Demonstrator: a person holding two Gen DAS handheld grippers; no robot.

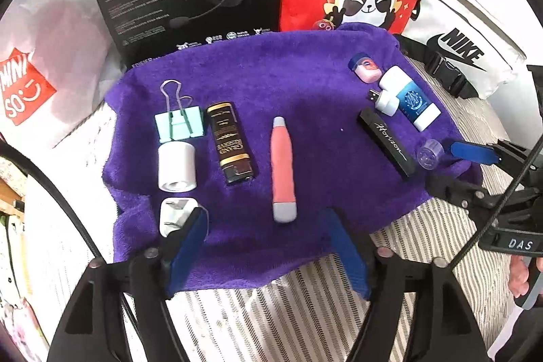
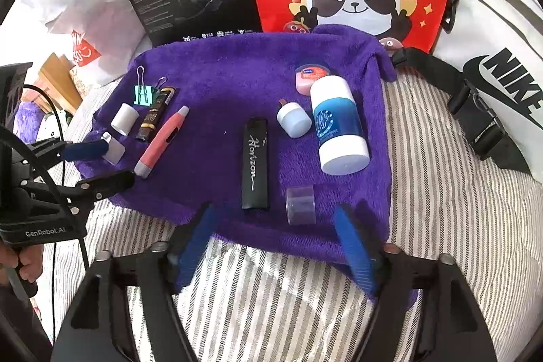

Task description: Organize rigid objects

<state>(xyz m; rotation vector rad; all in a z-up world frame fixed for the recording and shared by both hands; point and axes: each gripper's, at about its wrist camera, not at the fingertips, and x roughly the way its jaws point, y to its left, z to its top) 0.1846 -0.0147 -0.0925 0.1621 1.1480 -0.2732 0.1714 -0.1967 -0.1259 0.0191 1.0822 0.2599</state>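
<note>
Towel point(image 2: 237, 83) w/ clear cap point(image 2: 300, 204) | L+R jaws wide, nothing held

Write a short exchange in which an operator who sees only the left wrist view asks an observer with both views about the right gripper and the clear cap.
Operator: I see one blue finger beside the clear cap. Is that gripper open?
Observer: Yes. The right wrist view shows the right gripper with both fingers spread wide and holding nothing.
Operator: Where does the cap lie relative to them?
Observer: It lies on the purple towel just ahead of the fingertips, in line with the gap and nearer the right-hand finger. The black Horizon stick is on its other side.
</note>
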